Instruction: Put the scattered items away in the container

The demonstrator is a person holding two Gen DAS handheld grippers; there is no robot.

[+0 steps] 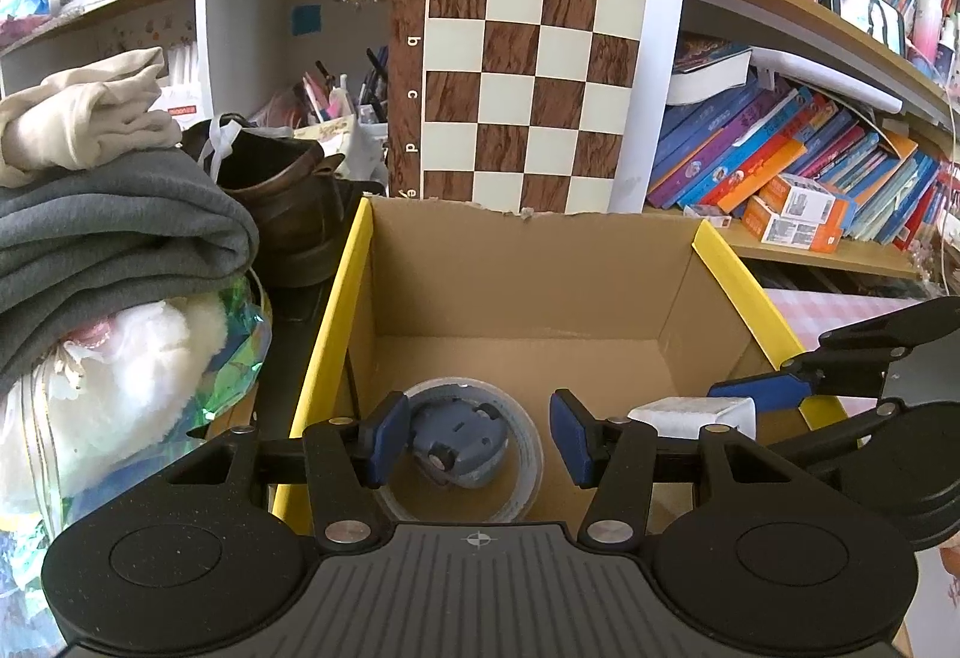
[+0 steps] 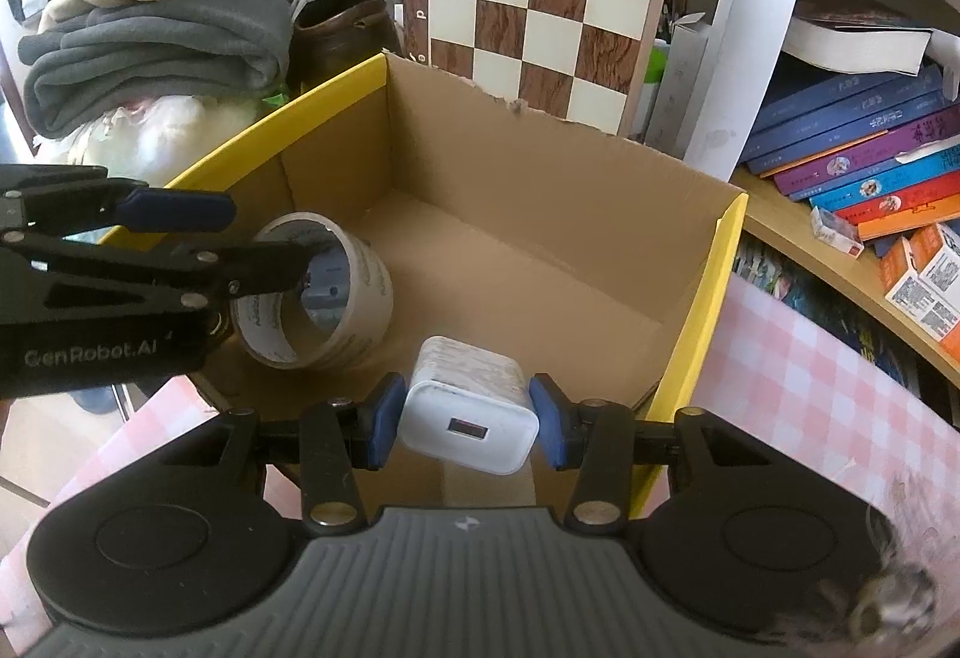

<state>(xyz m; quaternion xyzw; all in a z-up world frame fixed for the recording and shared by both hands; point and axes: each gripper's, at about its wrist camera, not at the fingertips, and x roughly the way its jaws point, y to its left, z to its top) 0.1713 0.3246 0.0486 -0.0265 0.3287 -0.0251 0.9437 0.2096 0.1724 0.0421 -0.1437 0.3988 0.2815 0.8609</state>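
A cardboard box (image 1: 528,286) with yellow-edged flaps stands open in front of both grippers. On its floor a roll of clear tape (image 1: 531,457) lies tilted, with a blue-grey toy car (image 1: 456,442) inside its ring. My left gripper (image 1: 477,436) hovers over the roll, open, its pads touching nothing. From the right wrist view the left gripper (image 2: 276,232) reaches in from the left beside the tape roll (image 2: 360,310). My right gripper (image 2: 465,421) is shut on a white USB charger (image 2: 468,418), held over the box's (image 2: 540,190) near right corner. The charger (image 1: 678,412) also shows in the left wrist view.
Folded grey and beige clothes (image 1: 120,226) and a plush in plastic wrap (image 1: 120,394) pile up left of the box, with a brown shoe (image 1: 288,202) behind. A chessboard (image 1: 516,75) leans behind the box. Books (image 1: 780,159) fill the right shelf. A pink checked cloth (image 2: 810,388) covers the table.
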